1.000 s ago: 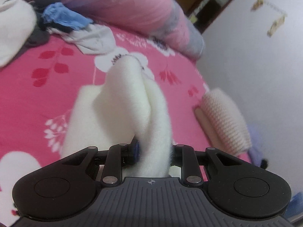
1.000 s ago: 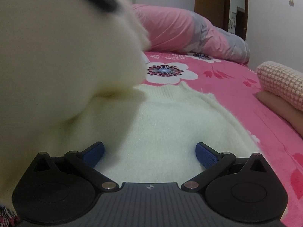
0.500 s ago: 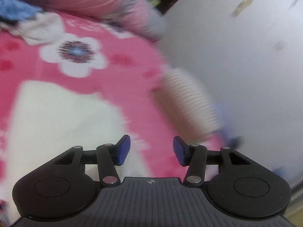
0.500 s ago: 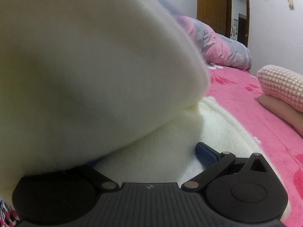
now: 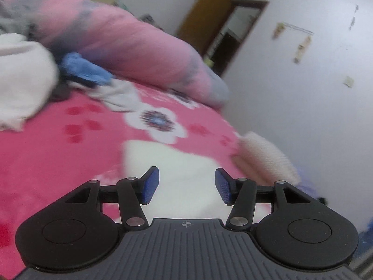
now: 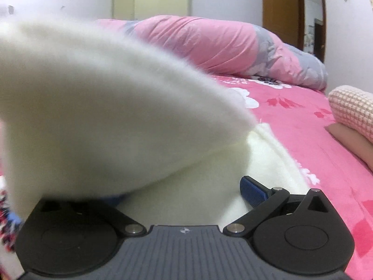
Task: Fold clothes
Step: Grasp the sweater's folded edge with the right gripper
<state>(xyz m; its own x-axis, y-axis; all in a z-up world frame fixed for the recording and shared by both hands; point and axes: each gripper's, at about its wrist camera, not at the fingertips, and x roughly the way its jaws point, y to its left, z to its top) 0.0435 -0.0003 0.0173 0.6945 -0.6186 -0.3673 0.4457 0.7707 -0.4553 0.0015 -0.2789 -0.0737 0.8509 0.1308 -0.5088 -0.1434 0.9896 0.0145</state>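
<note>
The cream sweater now lies on the pink floral bedspread, a folded-over layer draping across the right gripper, whose fingers stand apart around the fabric without pinching it. The left gripper, which clamped a fold a second ago, has let go; its jaws are opening, empty. That fold looks placed.

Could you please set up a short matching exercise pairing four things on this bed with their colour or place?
Things:
1. fuzzy sweater
2. rolled quilt
3. knitted garment
4. blue cloth

Descriptions:
A. pink and grey, along the far side of the bed
B. cream, spread right in front of both grippers
C. pale pink, at the bed's right edge
D. in the clothes pile at far left

Pairs: 1-B, 2-A, 3-C, 4-D
</note>
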